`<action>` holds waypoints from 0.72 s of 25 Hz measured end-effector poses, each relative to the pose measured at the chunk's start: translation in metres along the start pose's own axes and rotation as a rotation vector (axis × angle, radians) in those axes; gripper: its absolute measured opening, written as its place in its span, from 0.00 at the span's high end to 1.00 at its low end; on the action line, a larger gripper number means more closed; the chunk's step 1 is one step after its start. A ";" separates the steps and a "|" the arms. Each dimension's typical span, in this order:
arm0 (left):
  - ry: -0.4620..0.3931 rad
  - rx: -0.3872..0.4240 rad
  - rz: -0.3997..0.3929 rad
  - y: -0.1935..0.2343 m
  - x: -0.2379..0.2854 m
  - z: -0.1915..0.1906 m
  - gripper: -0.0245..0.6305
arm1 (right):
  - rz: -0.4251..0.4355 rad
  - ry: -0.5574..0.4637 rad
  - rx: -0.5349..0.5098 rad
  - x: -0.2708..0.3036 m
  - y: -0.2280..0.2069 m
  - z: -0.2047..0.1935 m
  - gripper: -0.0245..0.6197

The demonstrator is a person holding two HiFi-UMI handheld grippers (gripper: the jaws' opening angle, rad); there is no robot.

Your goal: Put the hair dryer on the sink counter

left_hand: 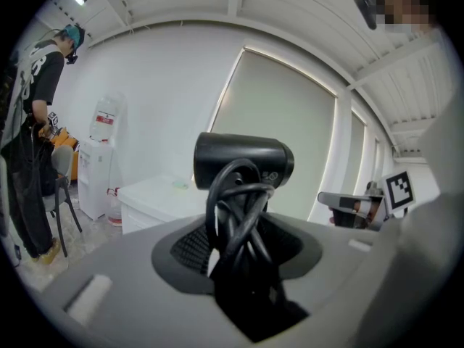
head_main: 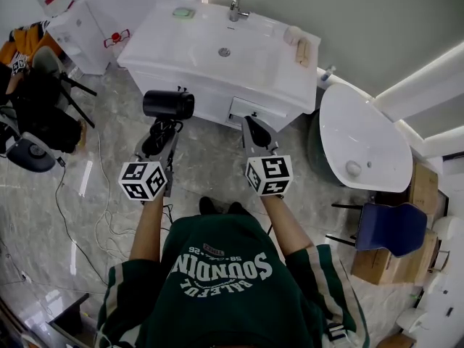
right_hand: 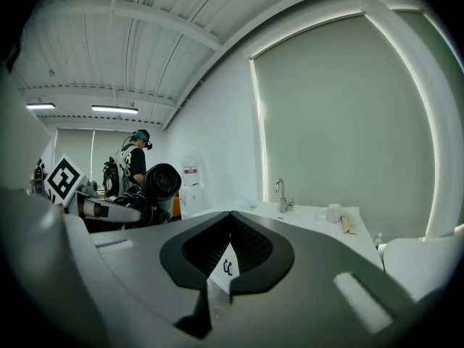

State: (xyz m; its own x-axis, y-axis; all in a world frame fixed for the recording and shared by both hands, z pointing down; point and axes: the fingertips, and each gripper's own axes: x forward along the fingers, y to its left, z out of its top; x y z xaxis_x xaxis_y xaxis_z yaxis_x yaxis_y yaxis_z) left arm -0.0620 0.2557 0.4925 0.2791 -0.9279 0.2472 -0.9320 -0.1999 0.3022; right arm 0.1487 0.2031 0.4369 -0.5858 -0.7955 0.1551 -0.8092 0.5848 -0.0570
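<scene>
Hair dryer [head_main: 168, 104]: handle clamped in left gripper [head_main: 162, 138] fingers, right gripper [head_main: 255, 133] fingers together and empty; best carried level, then lowered gently onto the counter [head_main: 174, 46].

Bathroom setting, white sink vanity [head_main: 275, 71], faucet [head_main: 236, 7], water dispenser [head_main: 80, 35], marble floor [head_main: 210, 151]

The left gripper [left_hand: 243, 263] holds the black hair dryer [left_hand: 243, 159] in its jaws (cord [left_hand: 235, 212] wound round its handle).
</scene>
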 end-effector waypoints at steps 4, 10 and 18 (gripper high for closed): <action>0.001 -0.007 0.008 0.014 -0.005 -0.002 0.61 | 0.004 0.003 0.003 0.009 0.011 -0.004 0.96; 0.008 -0.023 0.019 0.034 -0.007 -0.002 0.61 | 0.005 0.015 0.007 0.023 0.023 -0.008 0.96; 0.012 -0.029 0.021 0.050 0.011 0.000 0.61 | -0.003 0.027 -0.009 0.044 0.017 -0.015 0.96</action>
State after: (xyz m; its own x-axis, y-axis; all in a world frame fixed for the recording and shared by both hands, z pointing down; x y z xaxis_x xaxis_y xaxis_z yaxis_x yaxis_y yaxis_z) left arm -0.1055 0.2361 0.5106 0.2621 -0.9279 0.2651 -0.9309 -0.1706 0.3230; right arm 0.1102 0.1804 0.4580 -0.5821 -0.7925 0.1822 -0.8102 0.5842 -0.0473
